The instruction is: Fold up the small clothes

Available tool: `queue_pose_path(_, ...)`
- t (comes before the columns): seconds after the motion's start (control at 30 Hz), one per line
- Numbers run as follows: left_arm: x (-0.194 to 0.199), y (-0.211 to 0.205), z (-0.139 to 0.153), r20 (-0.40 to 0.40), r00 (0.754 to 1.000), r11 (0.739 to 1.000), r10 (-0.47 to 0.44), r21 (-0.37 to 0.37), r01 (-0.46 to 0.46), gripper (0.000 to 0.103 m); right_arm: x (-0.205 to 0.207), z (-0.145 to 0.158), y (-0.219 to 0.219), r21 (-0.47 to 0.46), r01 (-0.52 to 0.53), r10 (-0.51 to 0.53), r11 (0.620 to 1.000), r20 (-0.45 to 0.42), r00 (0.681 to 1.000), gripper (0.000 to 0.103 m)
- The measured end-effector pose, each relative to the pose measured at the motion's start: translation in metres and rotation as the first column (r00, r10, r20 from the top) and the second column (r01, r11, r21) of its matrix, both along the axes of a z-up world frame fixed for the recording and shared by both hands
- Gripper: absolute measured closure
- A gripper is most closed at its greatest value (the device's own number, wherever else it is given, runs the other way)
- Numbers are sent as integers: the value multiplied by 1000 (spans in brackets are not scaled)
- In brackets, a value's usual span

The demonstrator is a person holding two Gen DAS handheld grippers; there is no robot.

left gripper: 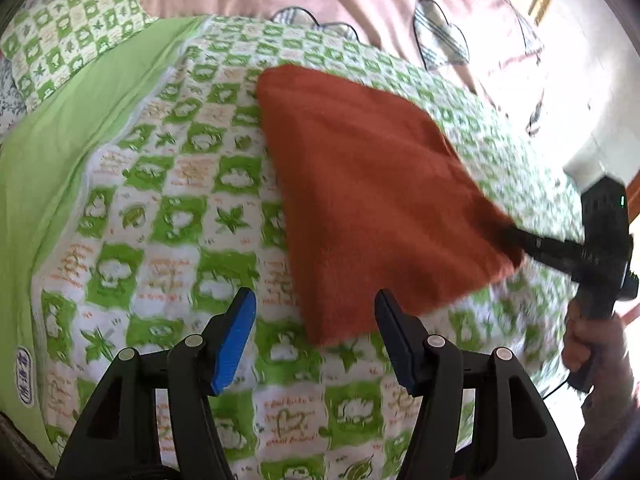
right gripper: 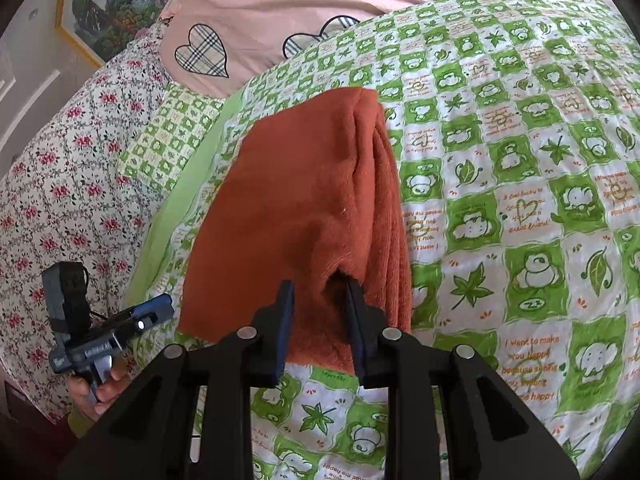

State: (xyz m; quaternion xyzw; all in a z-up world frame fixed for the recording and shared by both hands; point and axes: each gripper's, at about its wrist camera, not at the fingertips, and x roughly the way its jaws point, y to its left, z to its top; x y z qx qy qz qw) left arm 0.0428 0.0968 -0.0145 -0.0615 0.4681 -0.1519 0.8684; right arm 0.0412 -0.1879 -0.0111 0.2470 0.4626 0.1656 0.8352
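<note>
Left gripper [left gripper: 314, 340]: nearest in the left wrist view, at 6 o'clock; jaws spread wide with nothing between them, hovering over the quilt just short of the cloth's near corner.
Right gripper [right gripper: 320, 324]: at 6 o'clock in the right wrist view; jaws a little apart, the cloth's near edge lying between the pads; whether the pads press on it, I cannot tell.
Right gripper seen from the left: black body at 3 o'clock, a hand [left gripper: 580, 344] around its handle, its fingers [left gripper: 532, 242] reaching to the cloth's right corner.
Left gripper seen from the right: at 8 o'clock, clear of the cloth, held by a hand [right gripper: 96, 392] low at the frame's edge.
Orange cloth [right gripper: 296, 216]: a rust-orange, towel-like piece, folded, lying on the quilt straight ahead of both grippers, from centre toward 12 o'clock; stacked layers show along its right edge in the right wrist view.
Green checked quilt [right gripper: 520, 184]: white and green squares with cartoon prints, under the cloth and filling the 3 to 5 o'clock side.
Plain green sheet [left gripper: 60, 152]: a strip at 9 o'clock in the left wrist view.
Floral cover [right gripper: 60, 184]: at 9 o'clock in the right wrist view, beyond the quilt's edge.
Pink cover with plaid hearts [right gripper: 280, 4]: bunched at 12 o'clock, behind the cloth.
Framed picture [right gripper: 116, 0]: farthest, on the wall at 11 o'clock.
</note>
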Motion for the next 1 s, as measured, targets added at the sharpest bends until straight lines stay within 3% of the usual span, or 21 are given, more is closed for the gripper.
queue_pose_path(0.1, -2, 1, -12, -38, 999, 1000, 11, -17, -12, 42, 0, -1, 3, -6, -12, 12, 1000, -2, 1000, 78)
queue_pose_path(0.13, -3, 1, -14, -50, 999, 1000, 13, -22, -14, 42, 1, -2, 4, 0, -18, 18, 1000, -7, 1000, 93)
queue_pose_path(0.17, -5, -1, -15, -46, 999, 1000, 3, -24, -4, 41, 4, 0, 5, 23, -22, 22, 1000, -8, 1000, 98)
queue_pose_path(0.37, -15, -26, -7, 51, 997, 994, -53, 100, 48, 36, 18, 31, 2, 161, -10, -2, 987, 74, 997, 98)
queue_pose_path(0.5, -5, -26, -21, 33, 999, 991, -9, 136, 5, 38, 20, 58, -4, 191, -2, -28, 982, 150, 988, 98)
queue_pose_path(0.57, -2, -19, -23, 37, 999, 989, 36, 139, -41, 61, 16, 61, -6, 170, -2, -26, 985, 162, 987, 98)
queue_pose_path(0.67, -1, -6, -22, 27, 998, 996, 61, 56, -62, 82, 8, 46, -6, 48, 11, -17, 999, 120, 993, 98)
queue_pose_path(0.77, -5, -10, -24, 30, 998, 997, 58, 55, -59, 92, 2, 17, -5, -113, 24, -18, 993, 55, 998, 98)
queue_pose_path(0.83, -7, -17, -29, 25, 998, 995, 53, 82, -55, 93, -3, -9, -6, -178, 22, -24, 984, -4, 1000, 98)
queue_pose_path(0.93, -9, -18, -29, 20, 999, 995, 39, 91, -40, 93, -9, -26, -12, -179, 32, -40, 983, -40, 998, 98)
queue_pose_path(1.0, -11, -13, -25, 2, 1000, 996, 26, 90, -26, 91, -10, -21, -19, -159, 52, -58, 986, -37, 998, 95)
